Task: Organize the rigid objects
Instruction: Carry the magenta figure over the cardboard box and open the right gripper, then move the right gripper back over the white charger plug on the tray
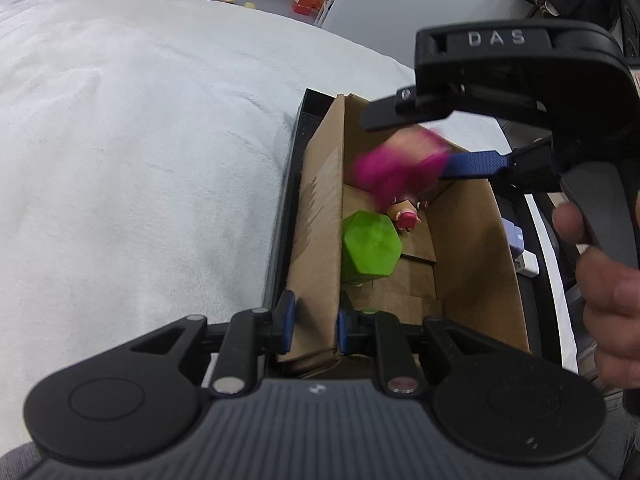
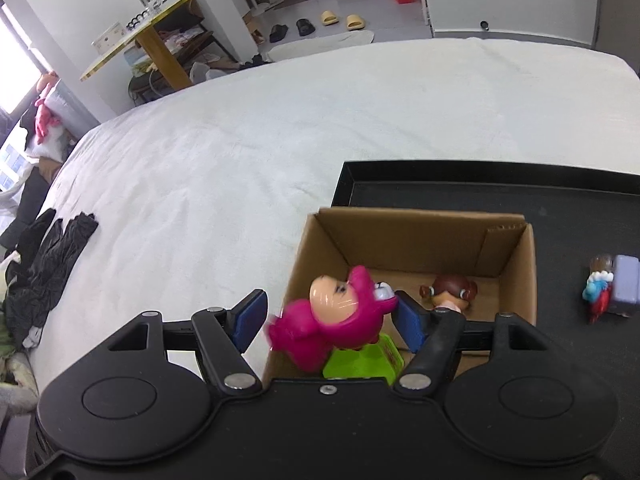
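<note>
Left to right: white bed cover (image 2: pixel 248 128) wide and bare on the left, black gloves (image 2: pixel 52 248) lying near its far left edge, well apart from the work. Left claw (image 1: pixel 314 326) clamped shut on the near left wall of the cardboard box (image 1: pixel 320 216), steadying it; best kept pinched and unmoved so the box does not skid on the black tray (image 2: pixel 440 178).

Right claw (image 2: pixel 326 320) hanging over the box's near end with jaws apart; left pad clear of the pink bear figure (image 2: pixel 340 316), right pad at or just beside its head, contact unclear, so likely a release in hand. Pink bear figure blurred, partly over the green hexagonal block (image 1: pixel 370 246) inside the box. Probably wise to let the jaws spread fully and lift straight up, lest a pad drag the figure back out.

Brown-haired doll (image 2: pixel 450 292) lying further in, toward the far wall; floor of the box beyond it free. Right wall close to the right pad, so little sideways room there.

Further right on the tray, small parrot figure (image 2: pixel 598 292) touching a lilac box (image 2: pixel 626 284), seemingly awaiting their turn; open tray between them and the box gives a clear approach
</note>
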### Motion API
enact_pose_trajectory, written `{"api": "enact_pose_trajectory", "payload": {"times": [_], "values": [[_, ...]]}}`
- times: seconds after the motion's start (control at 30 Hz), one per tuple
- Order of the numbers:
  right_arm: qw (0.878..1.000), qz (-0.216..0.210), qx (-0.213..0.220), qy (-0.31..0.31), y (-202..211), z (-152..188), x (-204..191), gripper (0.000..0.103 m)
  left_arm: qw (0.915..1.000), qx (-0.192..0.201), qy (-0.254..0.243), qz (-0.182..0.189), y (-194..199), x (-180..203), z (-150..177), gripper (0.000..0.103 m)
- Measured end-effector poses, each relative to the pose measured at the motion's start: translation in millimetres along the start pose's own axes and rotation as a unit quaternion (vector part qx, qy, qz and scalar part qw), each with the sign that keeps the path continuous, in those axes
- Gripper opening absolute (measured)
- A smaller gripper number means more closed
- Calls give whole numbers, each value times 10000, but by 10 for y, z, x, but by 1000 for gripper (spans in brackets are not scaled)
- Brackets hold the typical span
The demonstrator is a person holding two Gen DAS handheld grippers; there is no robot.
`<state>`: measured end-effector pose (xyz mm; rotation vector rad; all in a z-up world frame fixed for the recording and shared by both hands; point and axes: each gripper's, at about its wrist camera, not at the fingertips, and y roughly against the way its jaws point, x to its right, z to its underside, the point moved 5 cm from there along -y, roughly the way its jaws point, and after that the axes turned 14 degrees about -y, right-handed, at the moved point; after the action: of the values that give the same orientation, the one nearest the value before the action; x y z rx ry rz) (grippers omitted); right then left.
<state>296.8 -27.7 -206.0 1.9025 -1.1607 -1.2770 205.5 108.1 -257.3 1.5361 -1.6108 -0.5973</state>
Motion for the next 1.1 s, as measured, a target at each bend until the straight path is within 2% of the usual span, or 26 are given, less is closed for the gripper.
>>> {"api": "enact_pose_trajectory", "payload": {"times": [0.33, 0.9, 0.97, 1.03, 1.1], "values": [[9998, -145, -49, -113, 119, -4, 81, 70, 10000, 19, 43, 47, 24, -60, 22, 19], [9998, 64, -112, 161, 373, 107, 340, 71, 10000, 10, -3, 15, 42, -63, 26, 19], [9998, 61, -103, 163, 423, 111, 414, 71, 10000, 6, 15, 12, 46, -69, 24, 19], [9998, 94, -66, 169, 474, 108, 489, 78, 10000, 4, 22, -8, 48, -62, 19, 19], [9998, 117, 1, 178, 533, 106, 560, 80, 10000, 0, -4, -44, 52, -45, 17, 19]]}}
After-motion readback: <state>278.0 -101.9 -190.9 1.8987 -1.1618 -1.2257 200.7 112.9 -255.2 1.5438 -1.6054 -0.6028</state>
